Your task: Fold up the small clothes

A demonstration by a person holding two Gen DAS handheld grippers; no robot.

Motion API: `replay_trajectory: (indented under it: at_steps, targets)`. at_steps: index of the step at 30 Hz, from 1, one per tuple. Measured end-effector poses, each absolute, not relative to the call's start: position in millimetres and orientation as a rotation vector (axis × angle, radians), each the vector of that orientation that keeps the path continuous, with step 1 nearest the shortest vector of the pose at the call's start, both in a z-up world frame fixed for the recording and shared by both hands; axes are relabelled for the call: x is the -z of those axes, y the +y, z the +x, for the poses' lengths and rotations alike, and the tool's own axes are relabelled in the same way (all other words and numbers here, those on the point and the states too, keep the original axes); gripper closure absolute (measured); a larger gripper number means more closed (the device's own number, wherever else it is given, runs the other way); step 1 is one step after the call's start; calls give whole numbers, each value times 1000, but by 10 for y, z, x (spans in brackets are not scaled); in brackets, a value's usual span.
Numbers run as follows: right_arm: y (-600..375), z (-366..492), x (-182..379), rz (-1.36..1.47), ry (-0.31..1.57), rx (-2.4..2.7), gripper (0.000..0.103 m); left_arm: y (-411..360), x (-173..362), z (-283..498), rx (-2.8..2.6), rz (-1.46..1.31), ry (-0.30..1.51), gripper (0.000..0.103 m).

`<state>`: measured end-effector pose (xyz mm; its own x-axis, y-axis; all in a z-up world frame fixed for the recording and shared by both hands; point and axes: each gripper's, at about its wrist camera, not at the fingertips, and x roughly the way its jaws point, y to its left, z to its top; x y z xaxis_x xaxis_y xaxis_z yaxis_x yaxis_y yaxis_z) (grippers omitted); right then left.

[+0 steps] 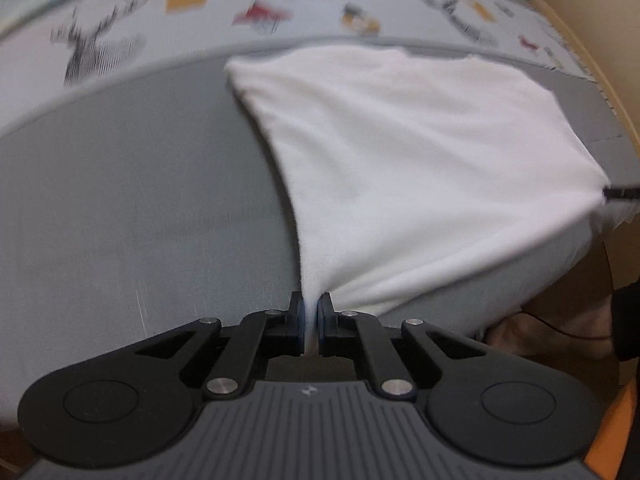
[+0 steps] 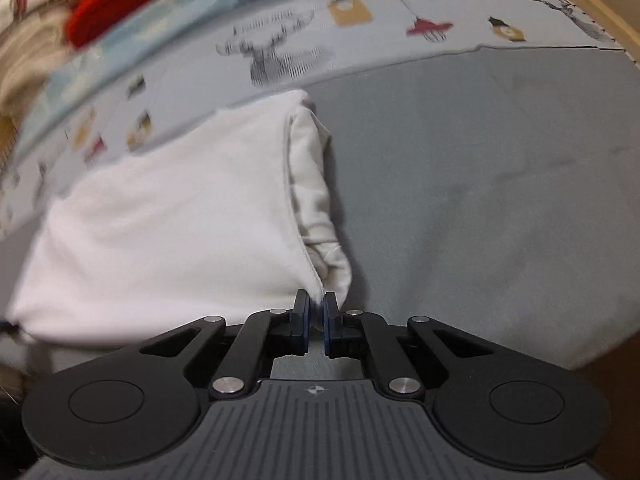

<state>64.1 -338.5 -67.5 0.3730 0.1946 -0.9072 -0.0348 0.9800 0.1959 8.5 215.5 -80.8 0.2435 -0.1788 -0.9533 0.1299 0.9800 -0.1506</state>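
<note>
Left claw [image 1: 311, 312]: pinched tight on one near corner of the white cloth [image 1: 400, 160].
Right claw [image 2: 316, 312]: pinched tight on another near corner of the cloth.
White cloth: spread between both claws, over the grey mat [image 1: 140, 200].
Behind the mat: picture sheet [image 2: 400, 12] with a deer on it.

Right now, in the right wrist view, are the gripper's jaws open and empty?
No, the right gripper is shut on an edge of the white garment.
</note>
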Motion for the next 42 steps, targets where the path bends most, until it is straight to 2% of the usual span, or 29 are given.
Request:
replay_trajectory:
  at_steps: [3, 5, 8, 11, 14, 17, 20, 25, 28, 29, 33, 38, 42]
  targets:
    - [-3277, 568, 1027, 96, 1302, -99, 96, 2136, 985, 69, 143, -19, 1358, 84]
    - [-3169, 558, 1054, 52, 1279, -83, 93, 2163, 951, 68, 142, -67, 1315, 78]
    - [-3067, 529, 902, 2, 1169, -53, 84, 2266, 788, 50, 142, -194, 1200, 78]
    - [-3047, 535, 774, 20, 1066, -64, 78, 2167, 789, 93, 194, -217, 1202, 78]
    - [-2985, 623, 907, -4, 1119, -102, 75, 2014, 1039, 175, 171, -137, 1326, 79]
    - [-2999, 684, 1093, -79, 1223, -62, 61, 1990, 1053, 247, 175, -116, 1331, 77]
    - [-2992, 739, 905, -85, 1190, -78, 61, 2063, 963, 256, 156, -145, 1298, 76]
    - [-3168, 733, 191, -123, 891, -103, 59, 2131, 859, 261, 140, -149, 1268, 69]
    - [-3380, 673, 109, -17, 772, -66, 58, 2008, 881, 366, 132, -136, 1268, 64]
    - [-3435, 650, 142, 18, 755, -19, 58, 2009, 880, 385, 127, -137, 1265, 61]
    - [-3487, 655, 155, 84, 716, 58, 59, 1985, 897, 511, 112, -147, 1257, 58]
    - [-3360, 706, 268, 2, 766, 12, 59, 1950, 918, 621, 89, -150, 1245, 47]
    - [-3328, 720, 299, -26, 787, 3, 59, 1960, 924, 698, 66, -167, 1243, 42]
